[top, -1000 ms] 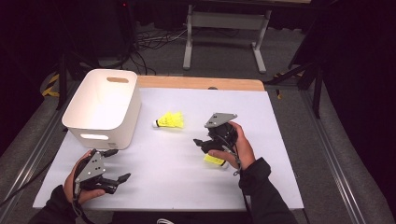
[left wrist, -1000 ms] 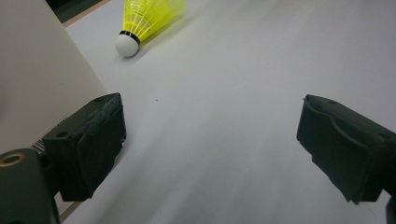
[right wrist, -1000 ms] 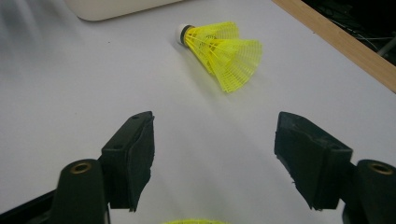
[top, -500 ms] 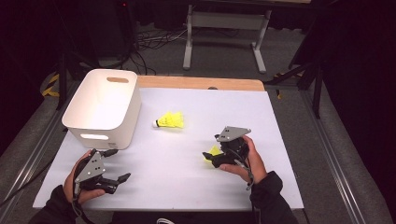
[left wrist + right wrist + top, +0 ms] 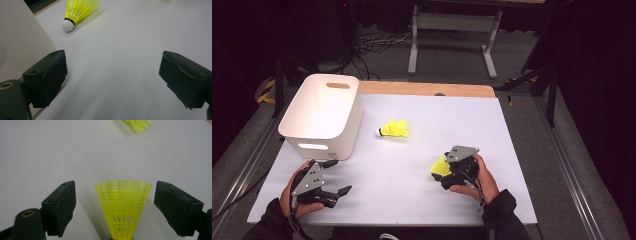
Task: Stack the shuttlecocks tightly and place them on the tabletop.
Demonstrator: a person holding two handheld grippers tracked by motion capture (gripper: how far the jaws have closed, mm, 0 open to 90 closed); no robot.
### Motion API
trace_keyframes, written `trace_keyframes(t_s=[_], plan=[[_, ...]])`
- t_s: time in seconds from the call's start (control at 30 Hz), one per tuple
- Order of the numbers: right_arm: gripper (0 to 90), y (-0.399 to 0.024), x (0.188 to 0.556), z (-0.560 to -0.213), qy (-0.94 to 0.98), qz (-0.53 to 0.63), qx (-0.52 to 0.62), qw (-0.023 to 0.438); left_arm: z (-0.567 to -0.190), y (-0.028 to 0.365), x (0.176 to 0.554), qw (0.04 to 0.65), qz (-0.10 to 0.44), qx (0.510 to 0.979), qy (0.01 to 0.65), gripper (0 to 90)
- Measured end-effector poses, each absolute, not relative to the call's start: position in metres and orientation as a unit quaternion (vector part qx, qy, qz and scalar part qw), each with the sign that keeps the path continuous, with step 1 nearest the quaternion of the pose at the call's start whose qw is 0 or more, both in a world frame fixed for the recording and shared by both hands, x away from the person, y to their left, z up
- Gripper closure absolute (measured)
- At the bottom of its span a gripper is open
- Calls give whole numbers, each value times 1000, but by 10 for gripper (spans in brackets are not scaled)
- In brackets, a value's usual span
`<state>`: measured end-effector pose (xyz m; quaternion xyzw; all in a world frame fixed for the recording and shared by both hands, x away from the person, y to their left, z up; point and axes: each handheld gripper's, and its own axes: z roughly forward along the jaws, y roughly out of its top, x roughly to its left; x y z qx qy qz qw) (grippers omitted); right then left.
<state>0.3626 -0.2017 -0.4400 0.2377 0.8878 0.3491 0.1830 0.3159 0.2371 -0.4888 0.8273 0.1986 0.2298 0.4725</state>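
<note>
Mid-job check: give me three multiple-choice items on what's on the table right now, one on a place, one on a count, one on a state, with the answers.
1. Where does the shuttlecock near the white bin lie?
A. Inside the bin
B. On the table beside the bin
C. On the floor

2. How many yellow shuttlecocks are on the table?
A. One
B. Two
C. Four

3. How does the right tool stand to the shuttlecock by it?
A. Jaws open, shuttlecock between them, untouched
B. Clamped on its cork
C. Shut, beside it

Answers:
1 B: the far shuttlecock lies on the white table, to the right of the bin in the high view.
2 B: that one, plus the near shuttlecock at the right tool.
3 A: the right gripper view shows gaps on both sides of the skirt; the jaws have just been opening.
</note>
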Motion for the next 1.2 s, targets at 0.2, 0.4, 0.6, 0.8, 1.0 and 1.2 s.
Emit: trace_keyframes(t_s=[0.2, 0.4, 0.6, 0.8, 1.0, 1.2], plan=[[178, -201, 368, -451, 895, 336, 241, 168, -489, 237, 316, 473, 228, 828, 195, 88], [178, -197, 370, -457, 898, 332, 240, 161, -489, 237, 315, 470, 232, 830, 192, 88], [191, -192, 372, -464, 902, 330, 237, 147, -488, 235, 311, 461, 243, 832, 188, 88], [220, -192, 373, -464, 901, 332, 238, 147, -488, 233, 310, 459, 247, 832, 187, 87], [238, -194, 375, -467, 904, 324, 240, 144, -489, 231, 315, 458, 240, 835, 186, 87], [270, -193, 377, -468, 904, 325, 236, 144, -489, 236, 317, 467, 235, 831, 191, 87]])
